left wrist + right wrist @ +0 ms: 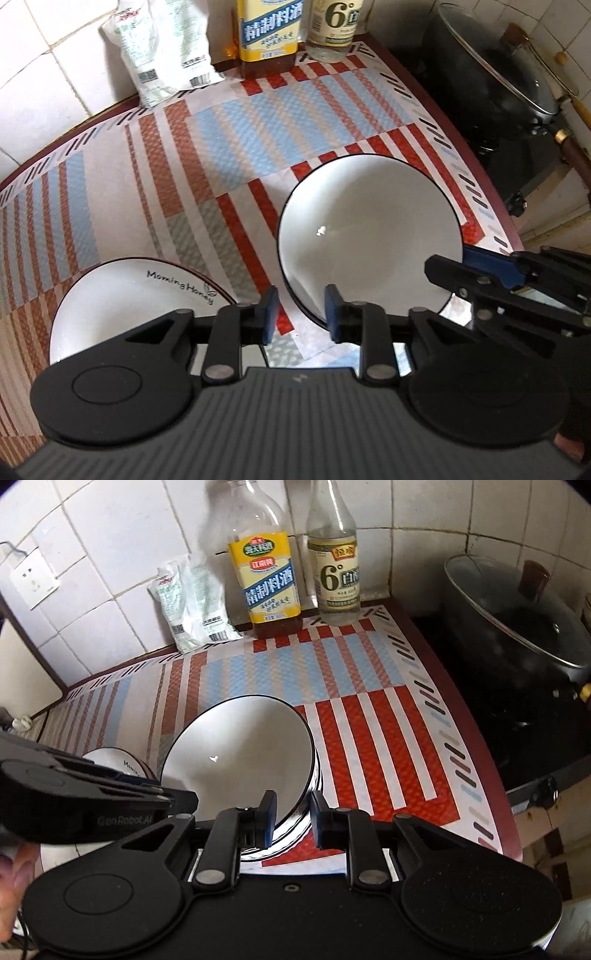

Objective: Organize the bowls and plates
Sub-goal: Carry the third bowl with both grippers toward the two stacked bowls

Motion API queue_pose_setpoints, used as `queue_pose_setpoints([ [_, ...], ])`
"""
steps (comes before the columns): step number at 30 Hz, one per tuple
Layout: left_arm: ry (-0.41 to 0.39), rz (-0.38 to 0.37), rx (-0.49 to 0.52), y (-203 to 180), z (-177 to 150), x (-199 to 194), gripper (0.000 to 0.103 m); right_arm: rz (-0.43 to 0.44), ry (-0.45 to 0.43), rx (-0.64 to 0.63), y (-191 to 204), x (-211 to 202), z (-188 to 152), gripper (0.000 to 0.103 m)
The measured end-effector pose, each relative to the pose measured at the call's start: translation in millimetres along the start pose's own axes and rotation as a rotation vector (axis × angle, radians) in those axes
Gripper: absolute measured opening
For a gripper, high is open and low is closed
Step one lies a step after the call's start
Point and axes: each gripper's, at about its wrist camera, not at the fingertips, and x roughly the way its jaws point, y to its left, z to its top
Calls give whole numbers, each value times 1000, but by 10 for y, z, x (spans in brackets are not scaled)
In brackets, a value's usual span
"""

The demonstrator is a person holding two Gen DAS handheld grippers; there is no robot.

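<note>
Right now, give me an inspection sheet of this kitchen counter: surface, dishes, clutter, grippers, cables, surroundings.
Surface: striped mat covers the counter.
Job's things: big bowl on the mat, apparently nested on another dish; plate with lettering beside it, apart.
Clutter: white packet, yellow-label bottle and clear bottle along the back wall.
Grippers: left gripper open, straddling the bowl's near rim, not pressing; right gripper open at the bowl's near edge.
Cables: a thin cord near the wall socket.
Surroundings: tiled wall; lidded black pot on the stove.
</note>
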Motion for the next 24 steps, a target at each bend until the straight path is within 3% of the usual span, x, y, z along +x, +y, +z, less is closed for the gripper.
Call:
queue_pose_setpoints([
  [5,-25,-73,-57,22,-80,-75,29,69,-45,-40,-87,-62,-68,26],
  [10,-98,-132,-155,57,-212,-220,31,120,-68,-106,-105,-129,-118,29],
  [16,-202,-147,-187,-39,-395,-529,33,206,-138,-169,-156,-351,-208,30],
  [24,-309,-135,-220,-235,-658,-927,38,292,-224,-327,-284,-780,-324,57],
])
